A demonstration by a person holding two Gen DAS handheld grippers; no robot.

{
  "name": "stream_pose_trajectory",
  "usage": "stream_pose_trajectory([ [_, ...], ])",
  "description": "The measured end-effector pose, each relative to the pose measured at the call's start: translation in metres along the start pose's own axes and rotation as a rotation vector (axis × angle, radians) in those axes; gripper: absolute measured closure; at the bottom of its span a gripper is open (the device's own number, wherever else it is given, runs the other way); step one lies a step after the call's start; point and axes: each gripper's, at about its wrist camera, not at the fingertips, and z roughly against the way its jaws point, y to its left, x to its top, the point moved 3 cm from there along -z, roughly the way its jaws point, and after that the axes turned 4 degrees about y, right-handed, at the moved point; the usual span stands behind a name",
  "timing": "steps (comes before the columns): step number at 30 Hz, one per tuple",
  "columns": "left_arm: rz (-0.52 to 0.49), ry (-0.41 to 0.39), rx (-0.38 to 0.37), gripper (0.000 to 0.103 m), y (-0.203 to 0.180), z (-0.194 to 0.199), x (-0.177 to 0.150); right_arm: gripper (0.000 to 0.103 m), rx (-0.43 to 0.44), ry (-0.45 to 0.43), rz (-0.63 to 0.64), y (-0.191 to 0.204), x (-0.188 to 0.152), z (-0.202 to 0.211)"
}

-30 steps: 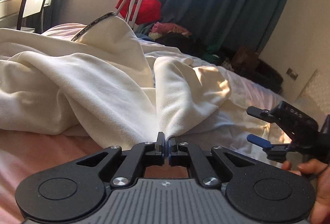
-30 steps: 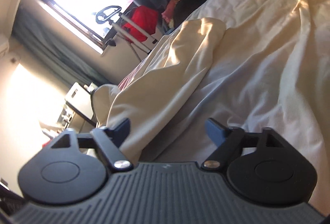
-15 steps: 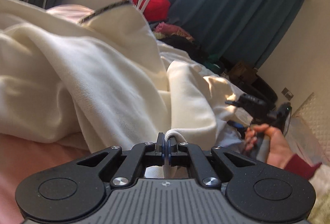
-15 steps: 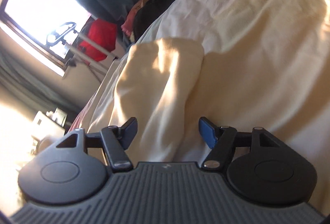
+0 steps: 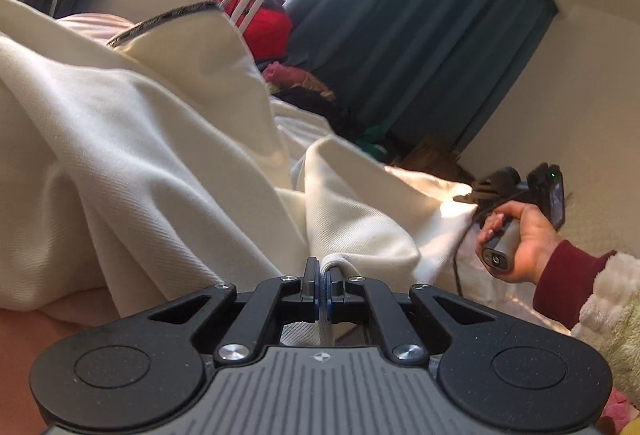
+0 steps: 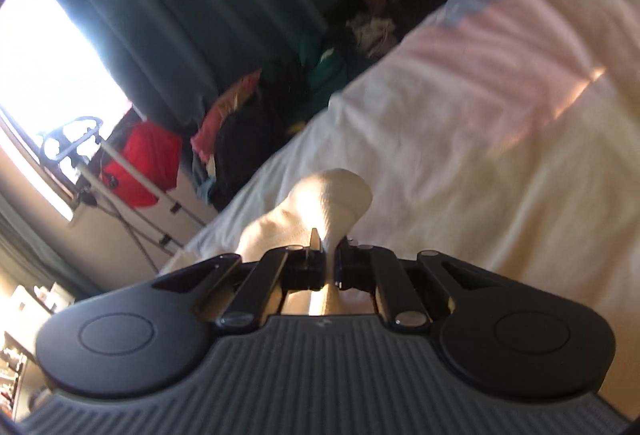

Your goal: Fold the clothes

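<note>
A cream white garment (image 5: 152,155) lies crumpled on the bed, with a dark-trimmed edge raised at the back. My left gripper (image 5: 322,275) is shut on a fold of its hem near me. My right gripper (image 6: 330,255) is shut on another corner of the same garment (image 6: 332,195), which bunches up in front of its fingers. In the left wrist view the right gripper (image 5: 476,199) shows at the right, held in a hand and pinching the garment's far corner.
The bed (image 6: 500,107) has a pale pink and white sheet. Beyond it stand teal curtains (image 5: 420,35), a red bag (image 5: 260,31) with a metal frame under the window, and a pile of clothes (image 6: 248,123) on the floor.
My right gripper was open over the garment and has shut on its corner. My left gripper stayed shut on the hem and tilted as the cloth lifted.
</note>
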Motion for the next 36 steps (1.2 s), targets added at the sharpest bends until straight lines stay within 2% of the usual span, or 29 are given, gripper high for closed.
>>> stream_pose_trajectory([
  [3,-0.025,-0.016,-0.024,0.1,-0.012,0.01,0.0,0.096,-0.034,-0.071,-0.012,-0.019,0.026,0.039],
  [7,-0.1,0.019,-0.019,0.1,-0.039,0.018,-0.015,0.096,-0.101,-0.126,-0.054,-0.064,0.04,0.099],
  [13,-0.161,0.072,0.034,0.1,-0.06,0.023,-0.035,0.096,-0.155,-0.108,-0.13,-0.144,0.028,0.175],
  [17,-0.179,0.089,0.057,0.099,-0.063,0.024,-0.041,0.096,-0.176,-0.081,-0.201,-0.182,0.012,0.204],
  [20,-0.193,0.1,0.081,0.099,-0.065,0.027,-0.045,0.096,-0.186,-0.029,-0.247,-0.199,0.005,0.21],
  [22,-0.21,0.103,0.098,0.099,-0.067,0.03,-0.047,0.096,-0.203,0.018,-0.219,-0.204,0.001,0.207],
  [25,-0.229,0.101,0.113,0.099,-0.07,0.035,-0.048,0.096,-0.223,0.142,-0.176,-0.217,-0.01,0.199],
  [28,-0.227,0.1,0.118,0.099,-0.07,0.036,-0.048,0.095,-0.207,0.24,-0.229,-0.237,-0.024,0.193],
  [33,-0.197,0.111,0.118,0.098,-0.068,0.036,-0.048,0.095,-0.184,0.232,-0.27,-0.24,-0.031,0.198],
  [36,-0.097,0.144,0.084,0.094,-0.057,0.036,-0.045,0.095,-0.181,0.216,-0.28,-0.238,-0.032,0.201],
])
